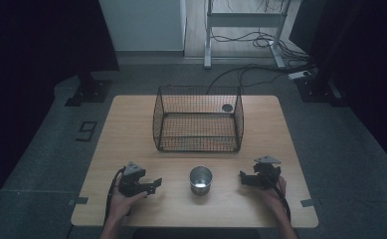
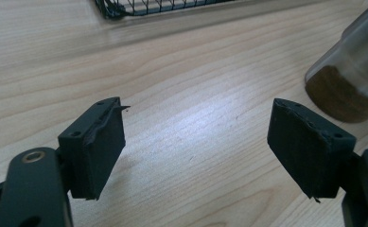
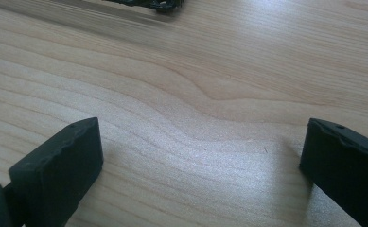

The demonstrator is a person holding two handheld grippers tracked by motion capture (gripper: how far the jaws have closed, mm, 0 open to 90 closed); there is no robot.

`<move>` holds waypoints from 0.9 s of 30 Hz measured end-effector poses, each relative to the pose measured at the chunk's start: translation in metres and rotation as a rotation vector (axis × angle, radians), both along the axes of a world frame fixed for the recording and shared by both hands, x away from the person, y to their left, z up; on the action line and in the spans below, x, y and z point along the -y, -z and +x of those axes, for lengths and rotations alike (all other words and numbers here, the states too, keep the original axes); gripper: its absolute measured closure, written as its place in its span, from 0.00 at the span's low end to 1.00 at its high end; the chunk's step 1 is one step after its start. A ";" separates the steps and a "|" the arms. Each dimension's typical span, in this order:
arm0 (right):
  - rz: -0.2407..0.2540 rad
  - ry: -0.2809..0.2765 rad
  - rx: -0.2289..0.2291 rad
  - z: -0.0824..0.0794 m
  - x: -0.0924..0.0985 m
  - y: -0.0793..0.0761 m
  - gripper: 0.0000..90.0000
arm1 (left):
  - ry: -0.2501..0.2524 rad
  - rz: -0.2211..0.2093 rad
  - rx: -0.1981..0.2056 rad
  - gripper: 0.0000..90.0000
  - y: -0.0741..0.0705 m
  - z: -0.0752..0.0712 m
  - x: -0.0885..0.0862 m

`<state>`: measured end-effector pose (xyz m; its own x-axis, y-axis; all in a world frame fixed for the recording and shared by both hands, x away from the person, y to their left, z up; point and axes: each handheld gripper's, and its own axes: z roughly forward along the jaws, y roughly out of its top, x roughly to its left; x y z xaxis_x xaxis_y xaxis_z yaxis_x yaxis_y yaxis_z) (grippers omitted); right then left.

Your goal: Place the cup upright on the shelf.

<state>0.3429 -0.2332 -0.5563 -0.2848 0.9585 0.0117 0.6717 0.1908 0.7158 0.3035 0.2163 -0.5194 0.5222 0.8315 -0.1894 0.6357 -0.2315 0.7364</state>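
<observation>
Here, the scene by its parts:

Setting: a pale wooden counter (image 1: 131,129) seen from the high view, with dark floor around it.

Cup: a metal cup (image 1: 200,179) stands upright near the front edge of the counter, between the two hand-held grippers and touched by neither. In the left gripper view it rises at the right edge (image 2: 349,80), beyond the jaw on that side and outside the gap.

Basket: a black wire basket (image 1: 198,119) sits behind the cup toward the far side of the counter, its top open; a small dark round thing (image 1: 227,107) shows at its far right corner, too small to identify.

Left hand-held gripper (image 1: 153,185): held low over the counter to the left of the cup, pointing toward it, jaws spread wide with bare wood between them (image 2: 196,156).

Right hand-held gripper (image 1: 244,177): held low to the right of the cup, pointing toward it, jaws spread wide over bare wood (image 3: 203,165).

Hands: the person's left hand (image 1: 121,201) and right hand (image 1: 275,191) come in from the front edge.
</observation>
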 end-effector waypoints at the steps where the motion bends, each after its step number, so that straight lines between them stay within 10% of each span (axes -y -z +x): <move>1: 0.000 0.001 0.000 0.000 0.000 0.000 0.00 | 0.001 -0.006 0.003 0.22 -0.001 0.000 0.000; 16: 0.066 -0.025 0.101 -0.017 -0.001 -0.024 0.08 | 0.017 -0.009 0.001 0.22 0.001 0.000 0.008; 27: 0.195 -0.193 0.176 -0.044 -0.027 -0.058 0.09 | 0.029 0.000 -0.002 0.22 0.002 0.001 0.012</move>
